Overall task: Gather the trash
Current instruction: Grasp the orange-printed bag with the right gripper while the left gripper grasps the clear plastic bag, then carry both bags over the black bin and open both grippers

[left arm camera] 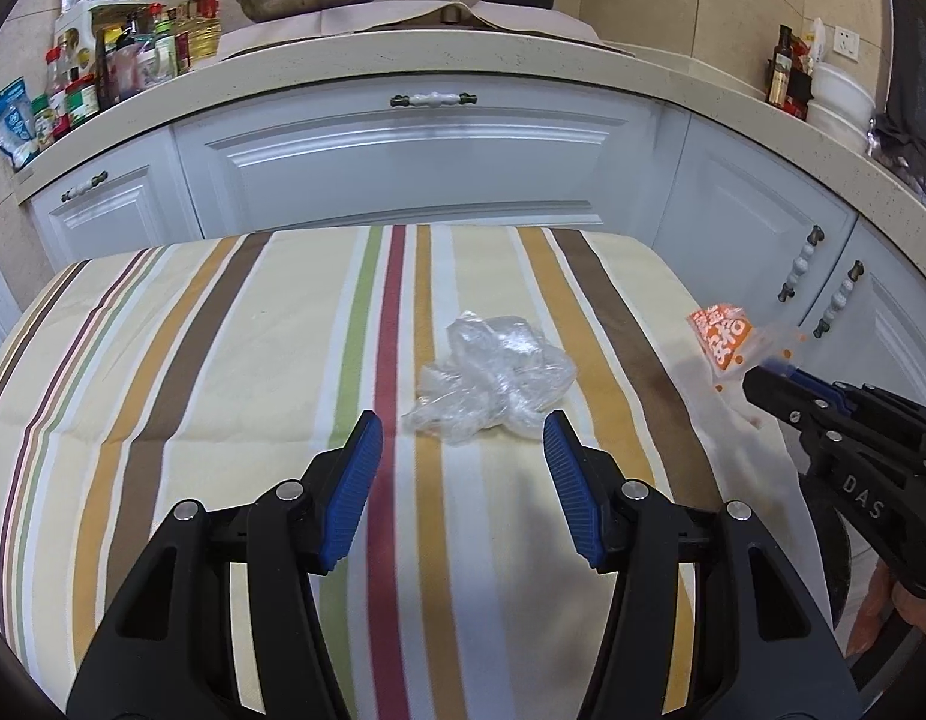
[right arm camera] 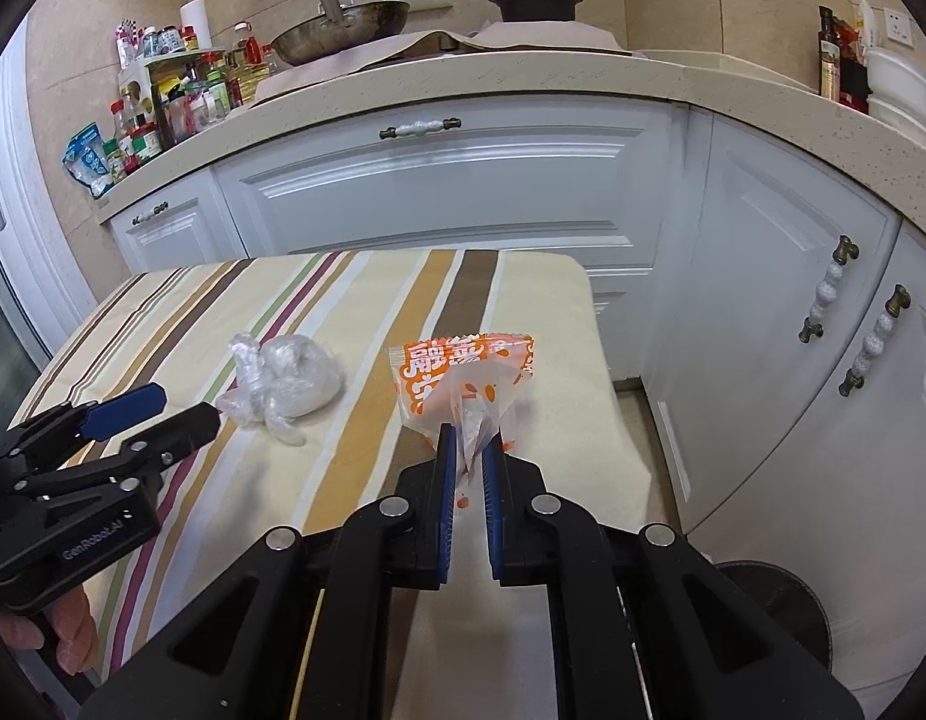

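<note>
Left wrist view first: the left gripper (left arm camera: 463, 438) hangs with its jaws apart and nothing between them, just short of the clear wad (left arm camera: 493, 381), which lies on the striped cloth (left arm camera: 193, 360) near the red stripe. Taking that wad as the landmark, the cloth's far edge and the white cabinets (left arm camera: 415, 162) lie beyond it, and to its right the orange wrapper (left arm camera: 721, 336) is lifted off the cloth. The right gripper (right arm camera: 470, 438) is clenched on the wrapper's clear tail, its printed part standing up past the fingertips. The step in hand looks to be picking up the wad with the free left gripper. To do it well, I would bring the jaws down so the wad's bulk sits squarely between the pads, not just a loose flap, since thin film slips and springs back. The lower finger should skim the cloth without catching it. Close fully before lifting. Meanwhile the right gripper ought to keep well to the right of the wad so the two tools do not meet.
</note>
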A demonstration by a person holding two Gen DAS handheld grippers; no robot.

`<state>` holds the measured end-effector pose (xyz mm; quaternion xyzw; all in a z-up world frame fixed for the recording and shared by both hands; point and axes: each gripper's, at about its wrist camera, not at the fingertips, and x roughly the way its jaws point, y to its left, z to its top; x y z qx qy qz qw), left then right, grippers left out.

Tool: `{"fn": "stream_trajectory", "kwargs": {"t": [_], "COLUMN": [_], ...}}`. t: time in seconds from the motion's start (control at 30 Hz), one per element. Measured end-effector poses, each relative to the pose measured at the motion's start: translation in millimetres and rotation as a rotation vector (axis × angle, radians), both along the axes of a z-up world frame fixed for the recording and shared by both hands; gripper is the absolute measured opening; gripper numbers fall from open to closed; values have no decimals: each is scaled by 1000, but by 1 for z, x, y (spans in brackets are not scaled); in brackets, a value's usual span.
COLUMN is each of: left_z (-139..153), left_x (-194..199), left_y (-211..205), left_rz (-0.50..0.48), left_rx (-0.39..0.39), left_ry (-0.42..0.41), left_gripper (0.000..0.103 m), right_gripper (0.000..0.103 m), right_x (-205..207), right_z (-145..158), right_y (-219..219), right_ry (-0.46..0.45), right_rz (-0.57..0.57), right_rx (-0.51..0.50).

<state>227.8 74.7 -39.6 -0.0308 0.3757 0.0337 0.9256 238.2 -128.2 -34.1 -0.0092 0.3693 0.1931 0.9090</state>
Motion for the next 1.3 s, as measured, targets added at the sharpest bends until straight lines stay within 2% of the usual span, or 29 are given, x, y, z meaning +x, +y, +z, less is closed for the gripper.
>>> {"fn": "stream_trajectory", "kwargs": {"t": [0.17,0.2,0.23,0.5,0.93,1.3], "left_z": [-6,-7,-9,-21,-21,7], "left_x": [19,21,25,49,44,1], "left_y": [-11,-13,-15,-16,-12,-4], "left_rz": [-13,-14,-15,-20,-22,7], "left_rx": [23,26,29,34,61,43], "left_ry": [22,24,27,65,46,-5], "left_gripper": [55,58,66,67,48,46], "right_gripper": [9,9,10,10,10,10], "right_x": [6,7,8,13,8,-14], "right_z": [0,0,0,-4,-3,8], "right_y": [-11,-12,-13,-18,-14,-15], "right_ry": [-9,-9,-10,-5,-5,-23], "right_rz": [-8,-8,-8,-1,14,3], "right_rx": [14,15,18,25,27,36]}}
